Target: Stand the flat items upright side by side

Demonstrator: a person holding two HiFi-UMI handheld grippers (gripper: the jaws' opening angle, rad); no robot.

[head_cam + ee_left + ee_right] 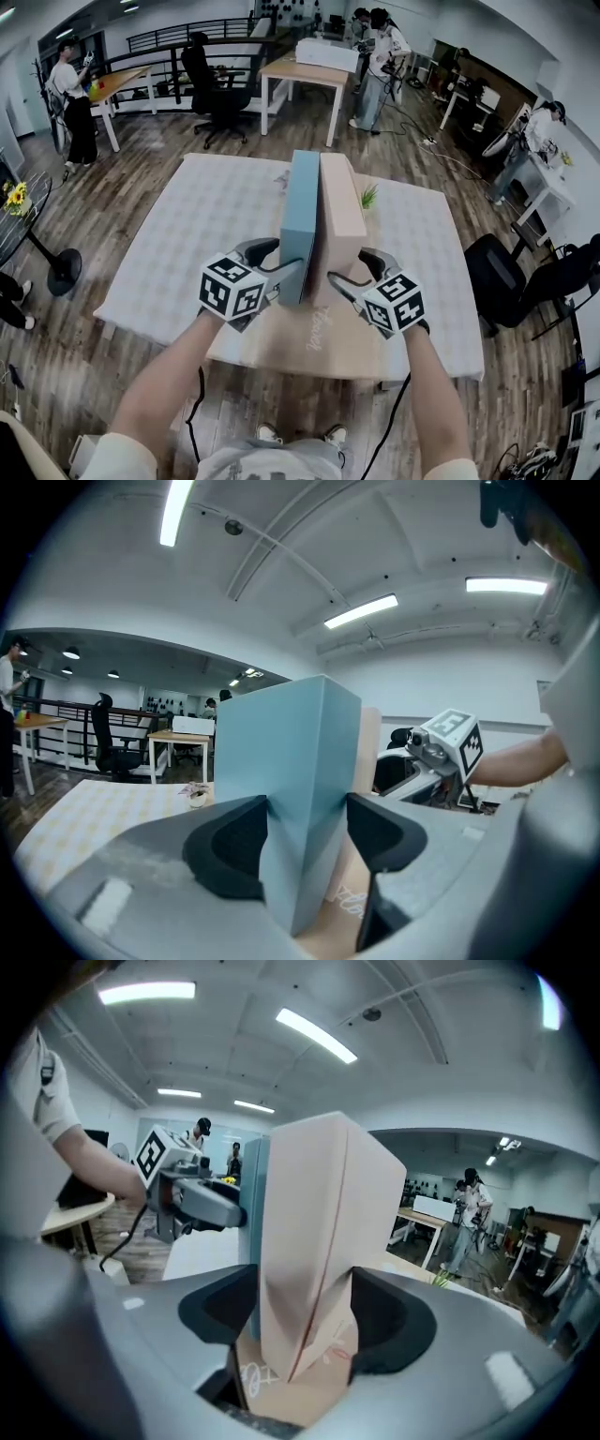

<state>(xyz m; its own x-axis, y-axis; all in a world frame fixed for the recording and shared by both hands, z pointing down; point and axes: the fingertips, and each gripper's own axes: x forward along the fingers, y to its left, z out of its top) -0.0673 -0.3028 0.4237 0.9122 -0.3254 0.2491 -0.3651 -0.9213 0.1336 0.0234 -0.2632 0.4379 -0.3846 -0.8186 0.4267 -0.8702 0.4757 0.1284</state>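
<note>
Handling: the blue box point(300, 216) and the pink box point(339, 220) look like light, stiff-walled board cartons, probably hollow. Hard pinching could dent a face. Their smooth, matte sides may slip under a loose hold. Standing on a narrow edge, each one looks easy to tip sideways.
Where to hold: low on the near end, one pad on each broad face. A hold higher up would give more leverage to topple it.
Blue box: a slim slab in plain pale blue with sharp corners. No print is visible.
Pink box: the same slim shape in pale peach-pink. In the right gripper view a thin seam runs down its near edge.
Position: both stand upright on their long narrow edges, broad faces together with blue on the left, and they appear to touch. They rest on a brown board point(281, 349) with script lettering, which lies on the white-covered bench point(178, 253). A small plant point(368, 197) sits just beyond the pink box.
Left hand-held gripper point(286, 267): its jaws stand wide and are closed on the near end of the blue box, a pad against each broad face.
Right hand-held gripper point(349, 272): its pads are clamped on the near end of the pink box, which fills the gap between them.
Progress: the pair already looks set as asked. What seems left is to let go gently without knocking either box.
</note>
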